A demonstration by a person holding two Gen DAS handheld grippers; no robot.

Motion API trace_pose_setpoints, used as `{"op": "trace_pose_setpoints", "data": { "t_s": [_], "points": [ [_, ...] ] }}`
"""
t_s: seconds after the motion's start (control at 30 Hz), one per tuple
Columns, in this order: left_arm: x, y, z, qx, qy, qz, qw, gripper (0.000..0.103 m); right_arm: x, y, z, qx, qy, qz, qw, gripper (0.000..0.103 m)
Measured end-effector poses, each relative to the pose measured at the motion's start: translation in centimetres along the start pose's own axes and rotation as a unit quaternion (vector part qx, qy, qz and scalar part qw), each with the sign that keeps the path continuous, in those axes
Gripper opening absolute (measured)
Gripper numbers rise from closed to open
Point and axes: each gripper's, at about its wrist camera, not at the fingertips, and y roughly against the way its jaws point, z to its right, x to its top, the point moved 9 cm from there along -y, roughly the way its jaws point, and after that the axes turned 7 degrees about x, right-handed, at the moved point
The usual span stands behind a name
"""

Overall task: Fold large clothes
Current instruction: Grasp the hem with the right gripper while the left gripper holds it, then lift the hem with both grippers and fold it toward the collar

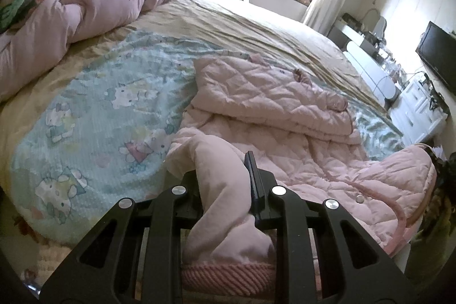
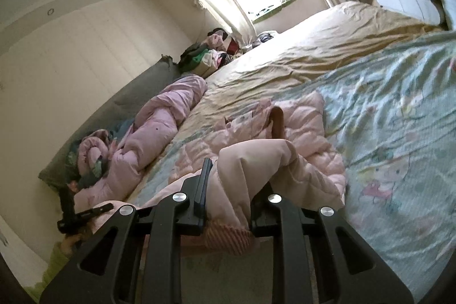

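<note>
**Bedroom bed, pink jacket gripped at both ends**

Bedding under both tools is a cartoon-print sheet (image 1: 94, 116). Left gripper (image 1: 225, 178) jaws clamp a pink quilted jacket (image 1: 273, 110) sleeve; right gripper (image 2: 232, 190) jaws clamp another jacket fold. Beyond both jaws the jacket lies spread; farther off, a rumpled pink duvet (image 2: 154, 127).

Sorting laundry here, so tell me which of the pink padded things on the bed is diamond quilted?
The pink jacket clamped by both grippers, lying on the cartoon-cat blanket. The pink duvet bunched by the headboard has plain, unquilted fabric.
</note>
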Motion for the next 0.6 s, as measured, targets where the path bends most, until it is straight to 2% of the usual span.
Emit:
{"op": "trace_pose_setpoints", "data": {
  "t_s": [0.6],
  "points": [
    [4.5,-0.6,0.1,-0.011,0.004,0.029,0.9995,0.015,4.7,-2.5,0.5,-0.030,0.000,0.036,0.999,0.020]
  ]
}}
